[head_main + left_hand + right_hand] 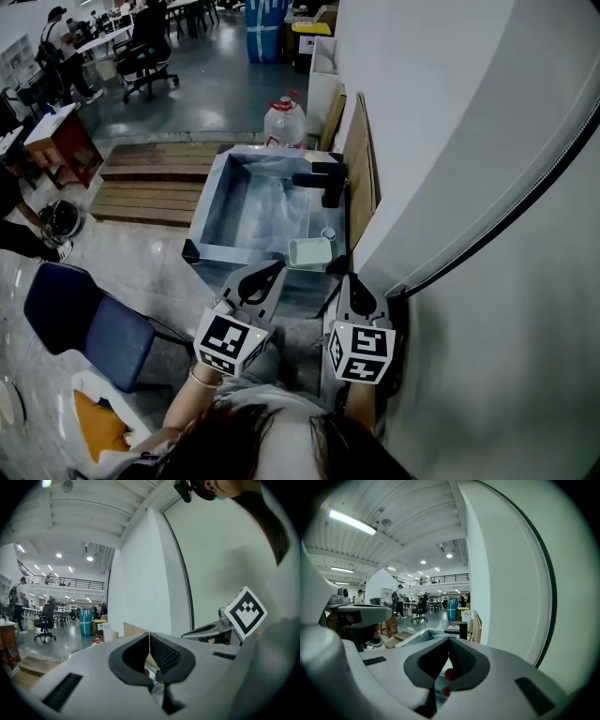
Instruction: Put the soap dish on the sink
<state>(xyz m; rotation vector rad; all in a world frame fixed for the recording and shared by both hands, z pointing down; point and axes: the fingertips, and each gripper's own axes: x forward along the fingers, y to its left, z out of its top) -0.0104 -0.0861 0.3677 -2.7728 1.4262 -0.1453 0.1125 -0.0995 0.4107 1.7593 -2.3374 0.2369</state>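
- Soap dish: in the head view it is a pale rectangular dish resting on the near rim of the sink, at the corner beside the wall. Only this view shows it.
- Head view, further: a black faucet stands on the sink's wall-side rim. The left gripper and right gripper are held side by side just short of the dish, touching nothing.
- Left gripper view: the left gripper has its jaws pressed together with nothing between them. The right gripper's marker cube shows at the right, a detail seen here from the side.
- Right gripper view: the right gripper likewise has its jaws closed and empty. Beyond them the sink and faucet are visible from low level, with the left gripper alongside.
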